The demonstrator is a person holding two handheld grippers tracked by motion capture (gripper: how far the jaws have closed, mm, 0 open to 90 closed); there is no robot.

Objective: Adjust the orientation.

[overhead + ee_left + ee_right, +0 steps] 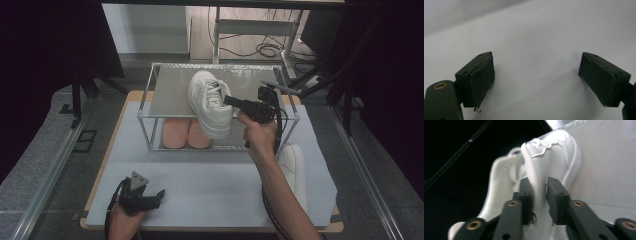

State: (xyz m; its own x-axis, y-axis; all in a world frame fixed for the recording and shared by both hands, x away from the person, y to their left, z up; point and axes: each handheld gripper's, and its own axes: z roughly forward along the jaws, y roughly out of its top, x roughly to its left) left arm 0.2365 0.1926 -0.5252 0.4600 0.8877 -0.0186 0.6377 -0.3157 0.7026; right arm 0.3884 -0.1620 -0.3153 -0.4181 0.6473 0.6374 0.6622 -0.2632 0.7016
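Observation:
A white sneaker (pixel 210 102) lies on the top shelf of a metal-framed rack (pixel 170 90), its sole end hanging over the front edge. My right gripper (pixel 226 100) reaches in from the right at the sneaker's opening. In the right gripper view the sneaker's (pixel 554 152) padded collar stands between the two pads of this gripper (pixel 539 187), with a thin dark gap at the right pad, so the jaws look slightly open around it. My left gripper (pixel 161 194) rests low at the table's front left, open, with nothing between its jaws (pixel 536 75) but the pale mat.
A pair of pink slippers (pixel 186 134) sits on the rack's lower level. A second white sneaker (pixel 295 165) lies on the grey mat (pixel 210 180) to the right, partly behind the person's right forearm. Dark curtains flank the table; cables lie on the floor behind.

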